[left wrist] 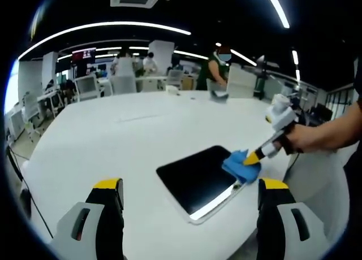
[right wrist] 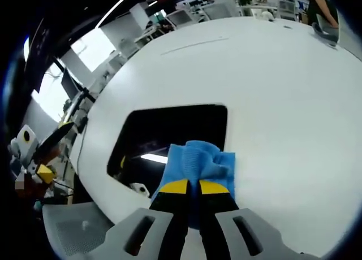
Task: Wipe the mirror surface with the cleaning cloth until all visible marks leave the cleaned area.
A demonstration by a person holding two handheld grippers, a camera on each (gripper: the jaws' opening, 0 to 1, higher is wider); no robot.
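Cloth (right wrist: 199,164) | pinched in right jaws on mirror (right wrist: 169,133) | left jaws wide

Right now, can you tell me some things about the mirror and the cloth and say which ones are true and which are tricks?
1. The cloth is blue. True.
2. The right gripper is pinching the cloth. True: its jaws are closed on it.
3. The mirror is standing upright against a wall. False: it lies flat on the white table.
4. The left gripper is holding the cloth too. False: its jaws stand wide apart with nothing between them.
5. The cloth rests at an edge of the mirror. True.
6. The cloth is lying far away from the mirror. False: it sits on the mirror.
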